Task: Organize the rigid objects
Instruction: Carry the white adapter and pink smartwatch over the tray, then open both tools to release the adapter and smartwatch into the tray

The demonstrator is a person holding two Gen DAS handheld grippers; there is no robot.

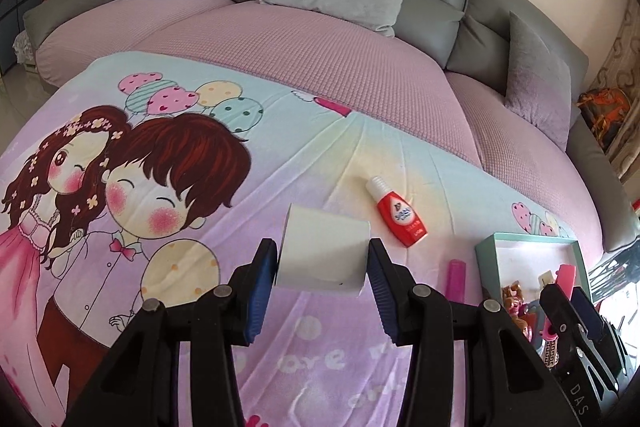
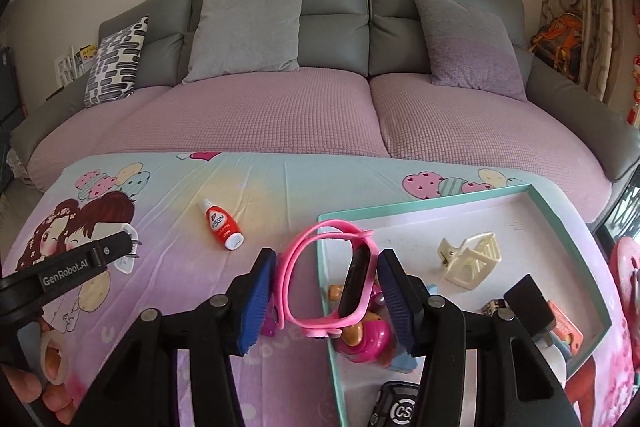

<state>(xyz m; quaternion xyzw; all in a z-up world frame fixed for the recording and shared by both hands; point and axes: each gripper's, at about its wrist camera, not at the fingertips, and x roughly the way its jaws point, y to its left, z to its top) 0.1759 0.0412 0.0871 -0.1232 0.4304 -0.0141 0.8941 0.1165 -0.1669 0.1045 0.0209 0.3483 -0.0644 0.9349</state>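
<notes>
Blue-padded fingers (image 2: 276,291) of the right gripper (image 2: 328,299) pinch a pink watch (image 2: 320,283) over the near corner of the teal tray (image 2: 568,239), seemingly mid-delivery; next comes lowering and release inside. Left gripper (image 1: 322,279) clamps a white cup (image 1: 324,247) above the blanket (image 1: 280,347). A red bottle (image 1: 398,213) lies unsorted on the blanket, just left of the tray.

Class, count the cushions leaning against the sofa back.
4: a patterned cushion at the far left, a grey cushion left of centre, a grey-lilac cushion on the right, and a small one at the right end.
</notes>
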